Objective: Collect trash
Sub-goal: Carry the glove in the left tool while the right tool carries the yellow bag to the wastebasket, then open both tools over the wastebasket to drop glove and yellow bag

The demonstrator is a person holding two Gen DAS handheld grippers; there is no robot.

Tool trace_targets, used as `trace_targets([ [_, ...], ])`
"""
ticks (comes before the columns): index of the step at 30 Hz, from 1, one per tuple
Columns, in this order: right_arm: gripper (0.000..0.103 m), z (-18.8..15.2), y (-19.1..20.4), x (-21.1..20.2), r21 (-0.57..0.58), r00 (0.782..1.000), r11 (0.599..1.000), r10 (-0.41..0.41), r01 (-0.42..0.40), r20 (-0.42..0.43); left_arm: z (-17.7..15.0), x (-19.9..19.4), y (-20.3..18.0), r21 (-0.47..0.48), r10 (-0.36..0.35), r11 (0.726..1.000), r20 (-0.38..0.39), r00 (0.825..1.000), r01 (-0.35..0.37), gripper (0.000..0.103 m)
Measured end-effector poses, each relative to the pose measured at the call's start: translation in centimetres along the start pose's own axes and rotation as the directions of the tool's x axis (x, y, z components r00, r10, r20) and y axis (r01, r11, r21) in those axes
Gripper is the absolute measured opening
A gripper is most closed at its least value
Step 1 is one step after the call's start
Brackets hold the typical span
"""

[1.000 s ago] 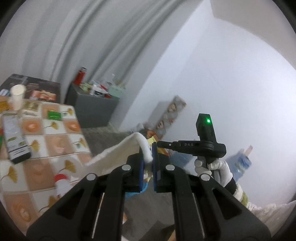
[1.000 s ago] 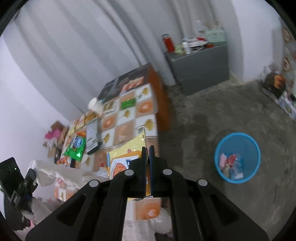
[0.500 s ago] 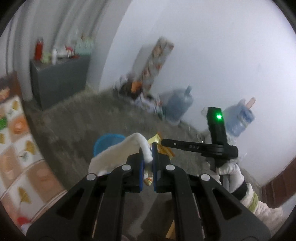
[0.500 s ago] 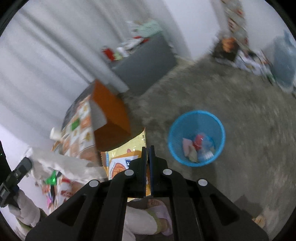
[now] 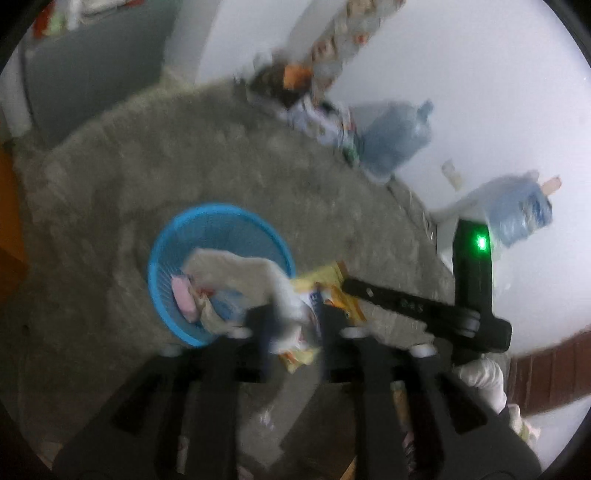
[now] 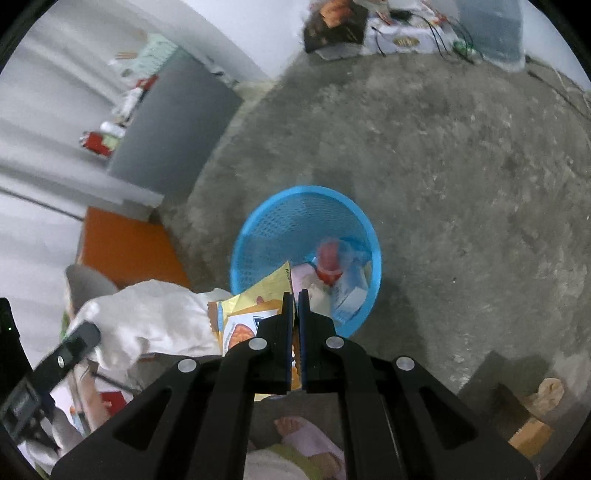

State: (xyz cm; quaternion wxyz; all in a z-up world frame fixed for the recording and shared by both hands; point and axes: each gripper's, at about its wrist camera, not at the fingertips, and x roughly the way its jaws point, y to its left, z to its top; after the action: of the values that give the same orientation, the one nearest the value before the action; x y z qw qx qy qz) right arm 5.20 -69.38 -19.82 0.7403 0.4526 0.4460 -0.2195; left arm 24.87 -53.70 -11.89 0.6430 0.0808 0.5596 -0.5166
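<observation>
My left gripper (image 5: 293,325) has its jaws parted around a white crumpled cloth-like piece of trash (image 5: 243,269), which hangs over the blue mesh basket (image 5: 166,258); the view is blurred. My right gripper (image 6: 294,295) is shut on a yellow snack bag (image 6: 255,314) just at the near rim of the blue basket (image 6: 266,221). The basket holds several pieces of trash, among them a red-capped item (image 6: 328,258). The white trash also shows in the right wrist view (image 6: 147,321), left of the bag. The yellow bag shows in the left wrist view (image 5: 325,277).
The basket stands on a bare grey concrete floor (image 6: 461,184). An orange table side (image 6: 125,251) is at left, a grey cabinet (image 6: 173,122) behind it. Water jugs (image 5: 395,140) and clutter (image 6: 369,29) line the far wall. A foot (image 6: 306,439) and cardboard (image 6: 532,432) are near.
Both grippers swung away from the table and down toward the blue basket with their trash. The left gripper's jaws now stand wider apart than before.
</observation>
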Motion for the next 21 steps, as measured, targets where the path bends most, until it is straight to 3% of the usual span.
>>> trace_targets([
  [1,0.016,0.2,-0.4,1.4,0.007,1.0,1.0,-0.025,0.025,-0.008,0.1,1.8,0.5,0.002,0.043,0.999,-0.036,0.998,-0.043,0.052],
  [2,0.028,0.3,-1.1,3.2,0.034,0.998,0.998,-0.051,0.052,-0.023,0.3,3.0,0.7,0.003,0.082,0.997,-0.043,0.996,-0.082,0.052],
  [3,0.048,0.4,-1.7,4.1,0.057,0.998,0.997,-0.059,0.061,-0.03,0.2,3.4,0.9,0.007,0.101,0.995,-0.047,0.994,-0.101,0.053],
  [6,0.05,-0.1,-3.1,6.1,0.093,0.995,0.99,-0.1,0.102,-0.031,0.0,4.1,1.5,-0.01,0.102,0.995,-0.046,0.994,-0.102,0.06],
  [8,0.05,-0.7,-3.4,6.2,0.103,0.996,0.991,-0.081,0.083,-0.027,-0.4,3.2,1.5,-0.017,0.086,0.996,-0.025,0.996,-0.087,0.064],
  [12,0.05,-2.0,-2.9,3.9,0.048,0.995,0.994,-0.097,0.095,0.023,-0.6,0.3,0.6,0.029,0.093,0.995,0.014,0.996,-0.093,0.065],
  [15,0.052,-3.5,-1.3,0.1,-0.03,0.989,0.995,-0.093,0.097,0.114,-1.5,-5.3,0.5,0.024,0.043,0.999,0.054,0.998,-0.044,0.066],
  [17,0.065,-5.3,0.5,-3.3,-0.111,0.975,0.988,-0.085,0.11,0.205,-2.6,-9.6,0.5,0.026,0.016,0.999,0.101,0.995,-0.019,0.069],
  [19,0.084,-7.0,2.1,-5.7,-0.187,0.959,0.975,-0.069,0.123,0.273,-4.3,-15.0,1.1,0.023,0.004,1.0,0.177,0.984,-0.008,0.074],
  [21,0.092,-9.0,4.3,-7.6,-0.277,0.948,0.948,-0.064,0.155,0.312,-6.8,-21.3,2.3,-0.023,0.02,1.0,0.284,0.958,-0.015,0.076],
])
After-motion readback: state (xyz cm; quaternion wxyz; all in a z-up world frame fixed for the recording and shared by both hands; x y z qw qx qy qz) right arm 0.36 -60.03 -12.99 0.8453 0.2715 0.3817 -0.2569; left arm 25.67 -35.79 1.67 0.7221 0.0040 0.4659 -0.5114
